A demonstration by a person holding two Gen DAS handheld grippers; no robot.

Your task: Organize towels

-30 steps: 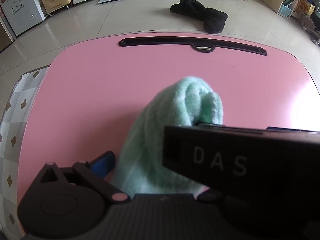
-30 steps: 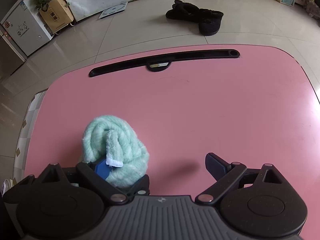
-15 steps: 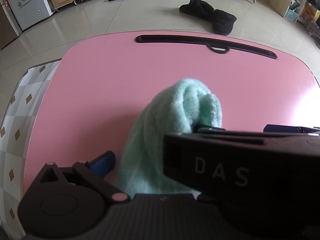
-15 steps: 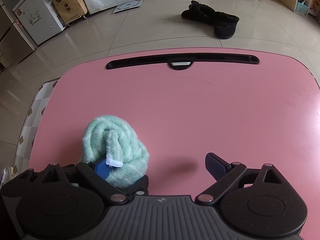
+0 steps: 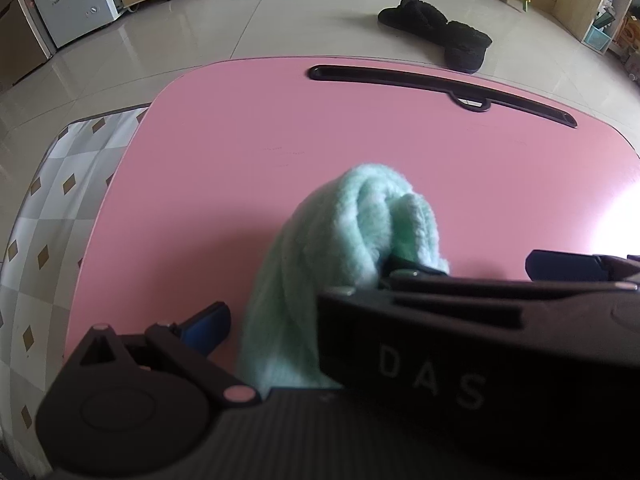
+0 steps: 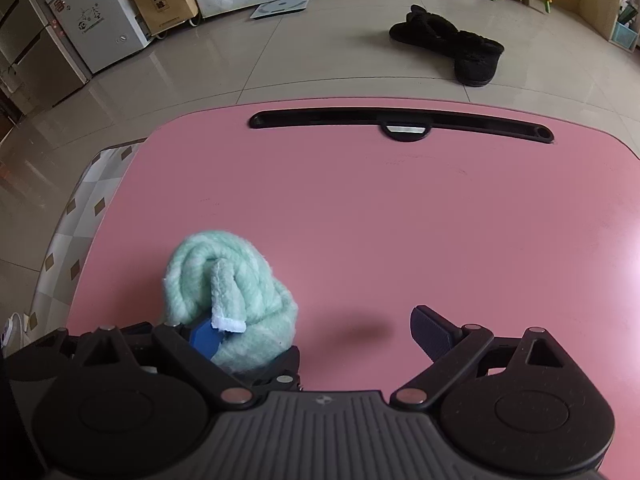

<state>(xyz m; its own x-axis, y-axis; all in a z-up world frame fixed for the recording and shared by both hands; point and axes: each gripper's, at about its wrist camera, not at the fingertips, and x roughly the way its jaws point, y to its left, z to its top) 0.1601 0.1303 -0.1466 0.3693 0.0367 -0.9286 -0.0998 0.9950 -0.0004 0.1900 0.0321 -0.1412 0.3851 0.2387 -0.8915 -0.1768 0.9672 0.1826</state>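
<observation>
Right tongs (image 6: 316,334) spread, left pad tucked into the rolled mint towel (image 6: 232,292), nothing pinched. Left tongs (image 5: 360,320): far finger hidden, state unclear. Towel bundled near the pink worktop's (image 6: 400,220) near-left edge, probably steadied for tidying.

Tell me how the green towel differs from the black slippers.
The towel is pale mint green; the slippers are black. The towel is bunched into a roll over the pink table; the slippers lie on the tiled floor beyond the table's far edge. Both look soft and fuzzy.
</observation>
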